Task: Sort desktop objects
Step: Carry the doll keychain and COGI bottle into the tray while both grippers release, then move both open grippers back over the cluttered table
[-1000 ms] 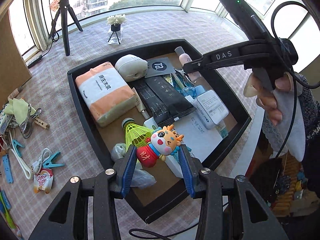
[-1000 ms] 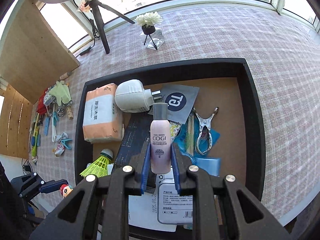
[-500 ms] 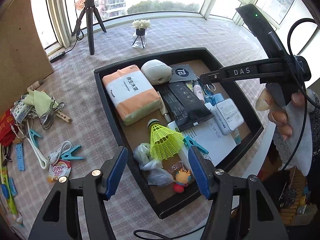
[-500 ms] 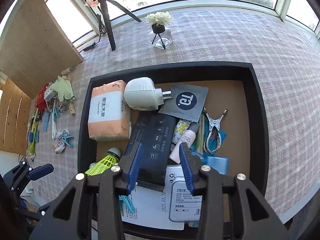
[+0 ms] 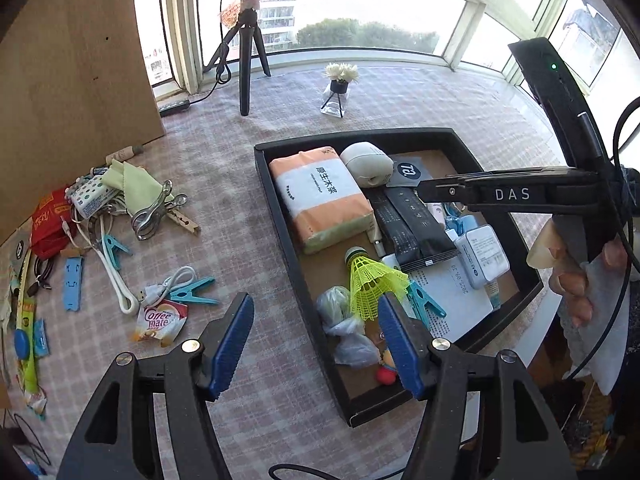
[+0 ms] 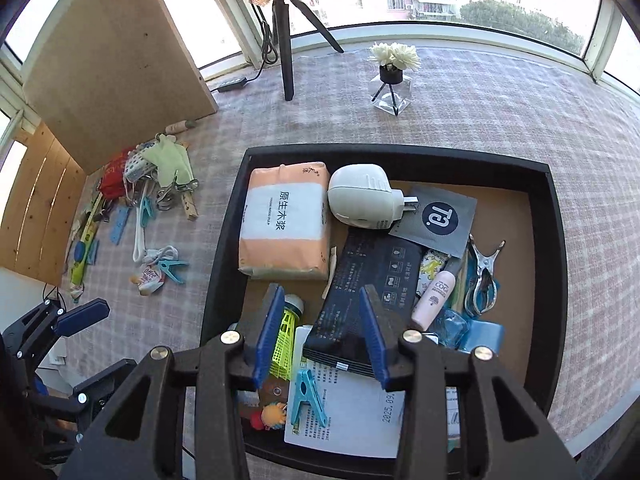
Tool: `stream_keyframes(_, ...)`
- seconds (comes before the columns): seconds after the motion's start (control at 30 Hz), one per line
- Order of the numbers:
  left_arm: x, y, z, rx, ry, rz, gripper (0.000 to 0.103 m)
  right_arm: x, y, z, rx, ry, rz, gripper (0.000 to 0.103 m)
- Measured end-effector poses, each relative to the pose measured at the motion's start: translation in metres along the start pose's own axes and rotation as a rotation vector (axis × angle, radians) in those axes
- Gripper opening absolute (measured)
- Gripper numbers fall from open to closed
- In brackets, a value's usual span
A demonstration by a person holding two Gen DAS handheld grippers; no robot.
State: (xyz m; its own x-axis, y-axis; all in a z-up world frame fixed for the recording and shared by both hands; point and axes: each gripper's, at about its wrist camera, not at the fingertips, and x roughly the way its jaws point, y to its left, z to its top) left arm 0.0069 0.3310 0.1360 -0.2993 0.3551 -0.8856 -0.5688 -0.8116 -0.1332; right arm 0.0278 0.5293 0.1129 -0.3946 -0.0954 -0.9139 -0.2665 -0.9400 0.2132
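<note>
We start with the counter [image 5: 248, 184], a checked cloth, and on it the black tray [image 6: 558, 248], which already holds most of what has been sorted: a pack of tissues [image 6: 282, 222], a white plug-in device [image 6: 360, 196], a dark flat pouch [image 6: 368, 300], a pink bottle [image 6: 434, 300] lying on its side with its cap pointing away from us, a yellow shuttlecock [image 5: 370, 284] and a small doll [image 6: 270, 416] at the near edge. Both pairs of tongs have just been opening and both stand wide with nothing between the pads: our left tongs [image 5: 316, 344] hang over the tray's left wall, our right tongs [image 6: 322, 336] over the tray's near middle. What is left to sort lies on the cloth well to the left of the tray, so we judge the left tongs nearer to it. Closest of that heap are a coffee creamer sachet [image 5: 160, 320] and, just beyond it, a blue clothes peg [image 5: 192, 292] whose long axis runs roughly across our view, touching a coiled white cable [image 5: 168, 284]. Farther left sit a metal clip [image 5: 152, 216] on a green cloth [image 5: 136, 188], a wooden peg [image 5: 186, 224] and a red packet [image 5: 50, 220]. Nothing tall stands between the left tongs and the sachet; the cable tangled at the peg is the likeliest snag
</note>
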Motion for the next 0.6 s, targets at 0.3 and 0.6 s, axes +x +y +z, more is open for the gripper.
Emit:
stream_keyframes(0.3, -0.033, 0.050, -0.015, -0.119, -0.075, 0.084, 0.069, -0.007, 0.064, -0.005, -0.109, -0.046, 0.034, 0.038)
stream_keyframes(0.6, -0.074, 0.103, -0.039, -0.265, -0.152, 0.235, 0.076, -0.001, 0.144, -0.011, -0.264, -0.069, 0.089, 0.043)
